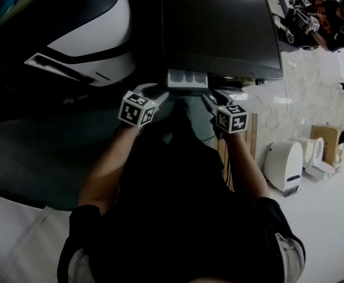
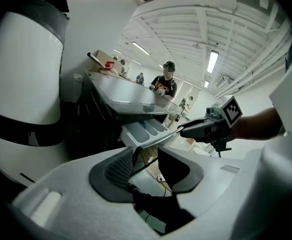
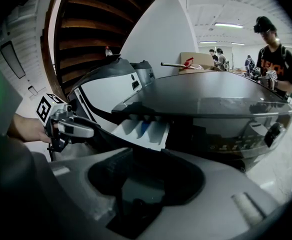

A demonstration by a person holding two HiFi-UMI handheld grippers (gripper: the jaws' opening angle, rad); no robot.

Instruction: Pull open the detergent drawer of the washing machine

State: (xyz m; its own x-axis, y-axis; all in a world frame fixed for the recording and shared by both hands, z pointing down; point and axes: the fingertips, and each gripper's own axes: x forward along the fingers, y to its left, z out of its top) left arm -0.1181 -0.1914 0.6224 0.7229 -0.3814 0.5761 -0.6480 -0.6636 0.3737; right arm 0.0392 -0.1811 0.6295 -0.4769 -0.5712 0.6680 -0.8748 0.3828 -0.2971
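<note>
Up front on the washer: drawer's already out

Looks to us like the job's basically done. The detergent drawer [image 1: 187, 78] sticks out of the front of the washing machine [image 1: 219, 22] with its white compartments showing. Our left gripper [image 1: 152, 94] and right gripper [image 1: 212, 101] sit just beside its front edge, one towards each corner. Both have their jaws spread with nothing between them, so neither's got hold of the drawer. What's left, we reckon, is maybe a last bit of travel if it slides further (can't tell from here), otherwise just backing the grippers off.
</note>
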